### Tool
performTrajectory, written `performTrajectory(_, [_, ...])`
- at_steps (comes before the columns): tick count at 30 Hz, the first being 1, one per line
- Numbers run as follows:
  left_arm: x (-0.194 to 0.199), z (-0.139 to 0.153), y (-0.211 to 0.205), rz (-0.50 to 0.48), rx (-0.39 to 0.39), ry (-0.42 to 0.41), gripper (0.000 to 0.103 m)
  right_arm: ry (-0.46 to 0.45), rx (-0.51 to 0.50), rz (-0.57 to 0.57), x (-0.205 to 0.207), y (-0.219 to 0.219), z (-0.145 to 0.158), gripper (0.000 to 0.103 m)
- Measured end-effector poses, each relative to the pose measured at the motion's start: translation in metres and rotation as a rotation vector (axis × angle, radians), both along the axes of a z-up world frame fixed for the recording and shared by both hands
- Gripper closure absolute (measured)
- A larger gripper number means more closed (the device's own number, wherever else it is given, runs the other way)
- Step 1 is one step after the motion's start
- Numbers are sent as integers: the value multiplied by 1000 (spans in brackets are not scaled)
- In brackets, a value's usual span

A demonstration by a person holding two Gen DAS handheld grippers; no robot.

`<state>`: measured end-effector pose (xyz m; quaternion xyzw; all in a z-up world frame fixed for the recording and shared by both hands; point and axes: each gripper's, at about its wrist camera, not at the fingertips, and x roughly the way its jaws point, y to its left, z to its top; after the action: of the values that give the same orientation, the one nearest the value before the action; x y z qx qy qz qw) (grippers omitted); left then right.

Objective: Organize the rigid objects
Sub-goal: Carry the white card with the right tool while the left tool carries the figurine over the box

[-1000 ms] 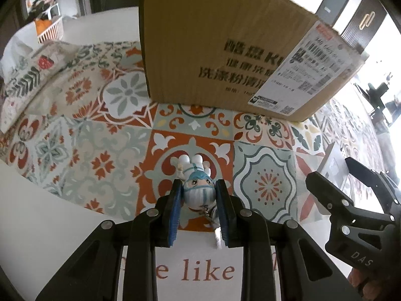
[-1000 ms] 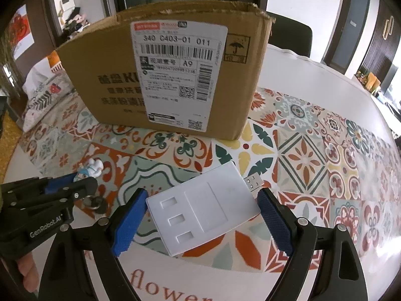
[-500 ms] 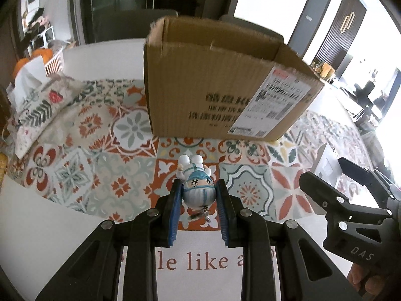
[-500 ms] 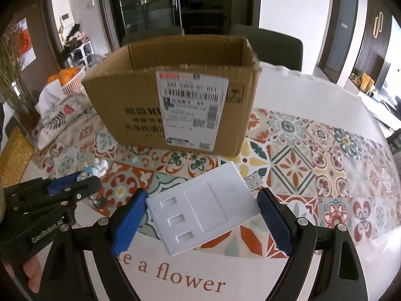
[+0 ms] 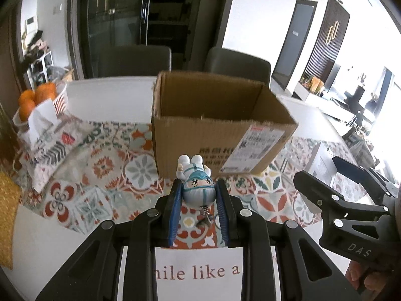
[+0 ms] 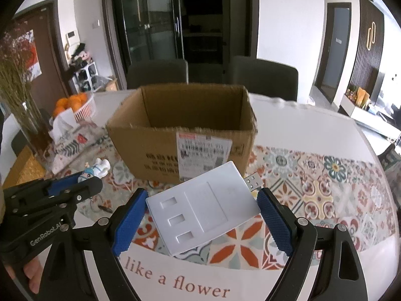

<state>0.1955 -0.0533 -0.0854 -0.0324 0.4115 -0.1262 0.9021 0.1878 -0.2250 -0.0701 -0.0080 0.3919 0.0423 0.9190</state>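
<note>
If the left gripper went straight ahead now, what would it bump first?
Probably the near wall of the cardboard box; the left gripper, clamping the little figurine, points slightly below its open rim, though depth is uncertain.

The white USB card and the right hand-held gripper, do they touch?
Touching. The right wrist view shows the white USB card clamped between both blue pads of the right hand-held gripper.

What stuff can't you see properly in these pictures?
- Bottom of the cardboard box: both views, hidden by its near wall.
- Label print: right wrist view, blurred; its lower edge sits behind the white card in the right tool.
- Little figure: left wrist view, sides covered by the left tool pads.
- Tablecloth words: both views, cut off by the tools.
</note>
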Motion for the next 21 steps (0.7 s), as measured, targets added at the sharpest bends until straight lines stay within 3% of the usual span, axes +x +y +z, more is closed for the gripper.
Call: performTrajectory(21, [31, 79, -5, -66, -28, -190, 76, -197, 6, -4, 23, 7, 73, 15])
